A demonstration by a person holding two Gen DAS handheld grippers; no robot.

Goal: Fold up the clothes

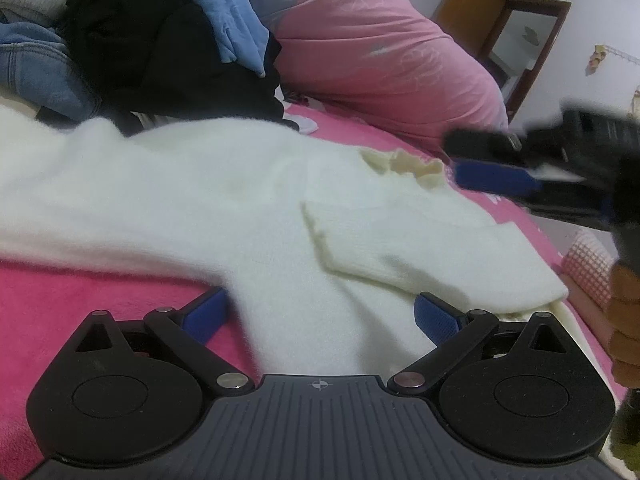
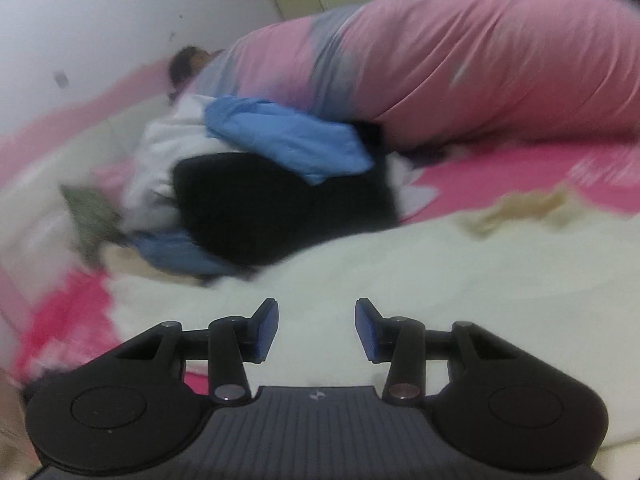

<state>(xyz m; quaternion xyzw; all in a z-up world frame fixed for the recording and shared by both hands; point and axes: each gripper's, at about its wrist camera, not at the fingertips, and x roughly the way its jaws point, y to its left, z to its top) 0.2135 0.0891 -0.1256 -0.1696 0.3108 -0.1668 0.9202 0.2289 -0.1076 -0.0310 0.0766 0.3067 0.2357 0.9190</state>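
White and fluffy, the sweater (image 1: 224, 196) lies spread out on the pink bed cover (image 1: 72, 300), and one sleeve (image 1: 420, 248) is folded across its front. The collar (image 1: 408, 168) sits at the far edge of the sweater and looks a bit yellow. The left gripper (image 1: 320, 312) is low over the near part of the sweater with its blue fingers (image 1: 204, 312) wide apart, one on each side of the fluffy cloth, and it is not pinching anything. The right gripper (image 1: 472, 158) is by the collar end of the sweater, and a hand (image 1: 624, 320) holds its handle. In the right wrist view the right gripper (image 2: 316, 328) hangs over the sweater (image 2: 440, 272) with its fingers apart and nothing between them. That picture is blurry. Behind the sweater is a pile of other clothes: a black one (image 1: 168, 52), a light blue one (image 1: 224, 12), and blue jeans (image 1: 36, 68). Past the pile, further from the sweater, lies a big pink quilt (image 1: 380, 40) rolled up in a lump. A brown wooden cabinet (image 1: 500, 20) stands by the wall beyond the quilt.
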